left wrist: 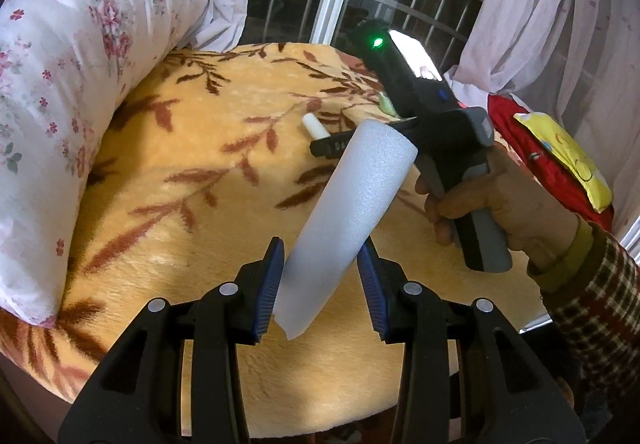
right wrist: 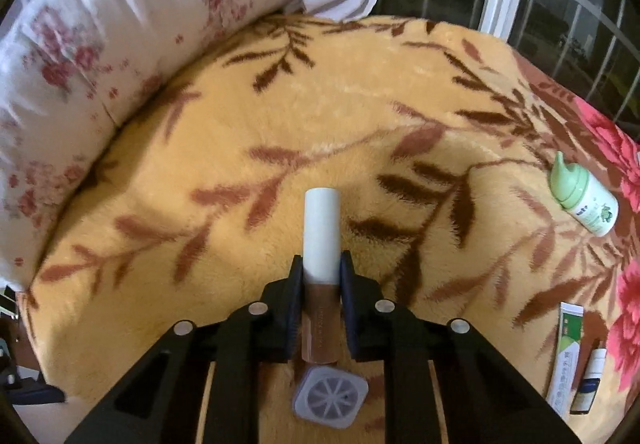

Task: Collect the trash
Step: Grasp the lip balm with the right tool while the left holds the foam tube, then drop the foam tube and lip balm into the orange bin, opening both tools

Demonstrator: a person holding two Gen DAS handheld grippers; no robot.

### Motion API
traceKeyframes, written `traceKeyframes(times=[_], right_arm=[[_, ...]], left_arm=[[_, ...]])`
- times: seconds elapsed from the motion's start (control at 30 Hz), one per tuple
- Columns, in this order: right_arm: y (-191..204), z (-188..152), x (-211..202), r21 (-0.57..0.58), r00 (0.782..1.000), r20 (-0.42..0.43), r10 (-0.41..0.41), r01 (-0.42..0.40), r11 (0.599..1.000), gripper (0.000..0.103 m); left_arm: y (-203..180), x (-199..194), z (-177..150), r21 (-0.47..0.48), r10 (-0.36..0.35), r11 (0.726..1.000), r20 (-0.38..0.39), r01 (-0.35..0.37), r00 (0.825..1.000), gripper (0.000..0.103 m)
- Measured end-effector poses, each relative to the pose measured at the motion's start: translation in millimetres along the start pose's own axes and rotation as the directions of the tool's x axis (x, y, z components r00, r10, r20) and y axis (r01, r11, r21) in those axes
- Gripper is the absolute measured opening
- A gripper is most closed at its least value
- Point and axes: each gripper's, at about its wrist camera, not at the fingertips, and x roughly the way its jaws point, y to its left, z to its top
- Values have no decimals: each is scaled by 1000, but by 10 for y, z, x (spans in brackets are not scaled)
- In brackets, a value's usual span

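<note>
The white-capped brown tube (right wrist: 322, 276), one piece of the trash, sits clamped between the pads of the right gripper (right wrist: 321, 272); its jaws are closed on the tube's upper body, with the white cap projecting forward past the fingertips and the brown body running back between the fingers. In the left wrist view the same tube (left wrist: 316, 126) shows at the tip of the right gripper (left wrist: 326, 142), just above the leaf-patterned blanket (left wrist: 192, 148). The left gripper (left wrist: 322, 276) grips a white foam tube (left wrist: 344, 212), jaws closed against its lower part; the foam tube tilts up and to the right, over the blanket. No container is visible in either view. On the blanket, directly behind the right gripper's fingers, lies a grey square fan-like piece (right wrist: 330, 394). Toward the blanket's right edge lie a green-capped white bottle (right wrist: 584, 200), a green-and-white tube (right wrist: 566, 356) and a small dark bottle (right wrist: 588, 380). A floral quilt (right wrist: 100, 44) borders the blanket on the left.
</note>
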Motion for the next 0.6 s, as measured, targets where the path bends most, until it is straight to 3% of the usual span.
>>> traceKeyframes(times=[0.3,0.47,0.6], right_arm=[[-1,-240,-717,4,990,112,84,-85,996,18],[35,-806,-1319,-25,975,165,146,-143,989,18],[112,-1484,-1625,-44,971,135,196,-192,980,18]], left_arm=[[-205,-117,-15,48,-33,998,0,33,999,38],[-394,-253,-180,86,-82,993,-42,86,996,38],[-598,-289,-450,126,-115,984,-117,130,986,38]])
